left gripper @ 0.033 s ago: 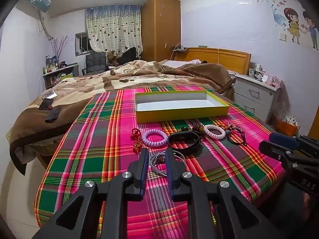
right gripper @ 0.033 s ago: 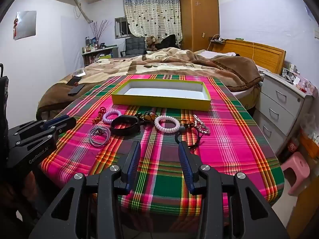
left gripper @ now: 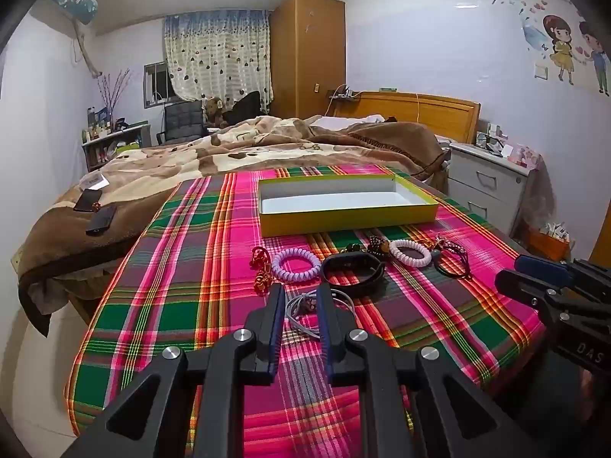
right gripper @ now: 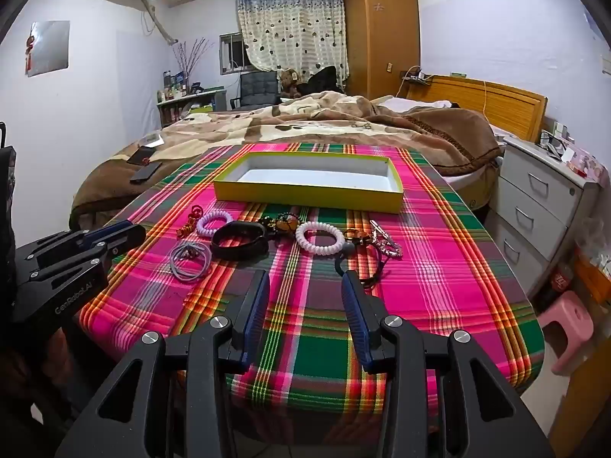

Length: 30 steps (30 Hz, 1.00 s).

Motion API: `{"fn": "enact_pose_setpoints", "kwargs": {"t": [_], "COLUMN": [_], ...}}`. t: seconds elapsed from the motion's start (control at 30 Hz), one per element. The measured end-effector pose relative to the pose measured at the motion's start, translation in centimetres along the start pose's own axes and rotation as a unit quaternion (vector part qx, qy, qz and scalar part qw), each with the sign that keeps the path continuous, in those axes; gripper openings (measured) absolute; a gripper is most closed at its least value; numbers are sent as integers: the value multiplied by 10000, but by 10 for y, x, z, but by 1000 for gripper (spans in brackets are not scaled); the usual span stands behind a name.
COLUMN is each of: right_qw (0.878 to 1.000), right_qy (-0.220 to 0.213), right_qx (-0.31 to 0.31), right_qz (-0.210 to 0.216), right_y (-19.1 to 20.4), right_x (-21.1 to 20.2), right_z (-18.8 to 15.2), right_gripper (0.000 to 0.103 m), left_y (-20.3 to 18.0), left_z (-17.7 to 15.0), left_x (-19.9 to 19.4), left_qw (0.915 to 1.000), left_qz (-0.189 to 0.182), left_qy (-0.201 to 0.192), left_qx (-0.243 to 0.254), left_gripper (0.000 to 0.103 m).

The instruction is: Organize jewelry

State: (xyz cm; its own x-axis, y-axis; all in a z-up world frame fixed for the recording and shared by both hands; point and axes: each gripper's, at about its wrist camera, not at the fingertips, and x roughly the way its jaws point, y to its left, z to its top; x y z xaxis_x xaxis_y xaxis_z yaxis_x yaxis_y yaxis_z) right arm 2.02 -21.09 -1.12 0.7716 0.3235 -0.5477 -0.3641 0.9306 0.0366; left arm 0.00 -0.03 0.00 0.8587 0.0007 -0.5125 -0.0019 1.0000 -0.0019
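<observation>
Left gripper (left gripper: 299,297) part-open over grey hair ties (left gripper: 305,311), yellow box (left gripper: 343,219) beyond

A home bedroom: bed (left gripper: 290,145), wardrobe (left gripper: 307,53), curtained window (left gripper: 217,57).

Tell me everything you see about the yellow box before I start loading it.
The yellow box is a long, shallow, open tray, apparently cardboard, with yellow outer walls and a white interior. Nothing lies in it. It sits flat on the plaid cloth, just beyond the row of jewelry, long side facing the grippers. Nothing touches it but the cloth.
</observation>
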Motion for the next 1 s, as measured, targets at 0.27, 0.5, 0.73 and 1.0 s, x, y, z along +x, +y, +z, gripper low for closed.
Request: {"fn": "enact_pose_setpoints", "kwargs": {"t": [0.27, 0.5, 0.73, 1.0], "right_qw": [10000, 10000, 10000, 10000], "right_qy": [-9, 1, -7, -8], "right_qx": [13, 30, 23, 26], "right_qz": [17, 21, 22, 20], "right_y": [-1, -1, -2, -3], "right_x": [-1, 0, 0, 1], "right_z": [1, 0, 0, 1], "right_gripper": [40, 40, 40, 40], "left_y": [-2, -4, -5, -3], "left_z": [5, 4, 3, 3], "left_x": [-7, -9, -8, -8], "left_qw": [10000, 10000, 9999, 9999], "left_qz": [42, 2, -47, -114], "left_qy": [-53, -82, -93, -93], "left_qx": [-59, 9, 8, -48], "left_gripper": [16, 16, 16, 16]}}
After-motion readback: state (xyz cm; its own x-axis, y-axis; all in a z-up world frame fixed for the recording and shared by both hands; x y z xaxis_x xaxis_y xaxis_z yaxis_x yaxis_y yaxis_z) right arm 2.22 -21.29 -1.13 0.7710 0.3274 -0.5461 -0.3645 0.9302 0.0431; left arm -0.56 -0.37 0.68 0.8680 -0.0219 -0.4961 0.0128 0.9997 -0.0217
